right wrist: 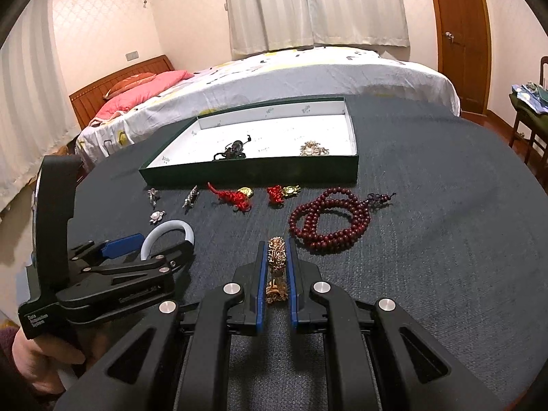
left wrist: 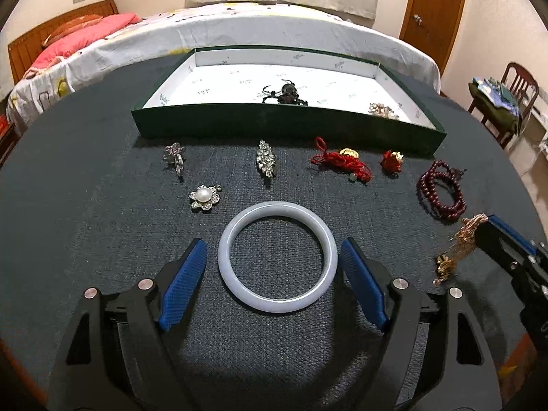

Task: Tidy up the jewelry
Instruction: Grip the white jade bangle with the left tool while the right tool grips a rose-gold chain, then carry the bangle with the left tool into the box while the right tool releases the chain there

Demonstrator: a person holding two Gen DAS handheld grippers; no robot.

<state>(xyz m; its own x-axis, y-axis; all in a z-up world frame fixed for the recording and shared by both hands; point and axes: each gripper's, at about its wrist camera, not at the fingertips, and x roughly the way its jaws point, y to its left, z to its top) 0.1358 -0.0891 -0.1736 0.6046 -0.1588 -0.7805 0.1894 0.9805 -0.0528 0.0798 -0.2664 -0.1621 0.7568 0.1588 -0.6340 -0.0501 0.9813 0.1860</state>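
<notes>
Between the spread jaws of the left gripper, dead ahead at twelve o'clock, the bangle is framed flat, ungripped, while a gold chain is clamped by the right gripper.

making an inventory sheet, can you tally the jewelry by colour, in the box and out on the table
Silver or crystal: 3, a flower brooch, an oblong brooch, a pearl flower
Red: 3, two knotted cord charms, a bead string
Gold: 2, a piece in the box, a chain
Pale: 1, a bangle
Black: 1, in the box
Total: 10
</notes>
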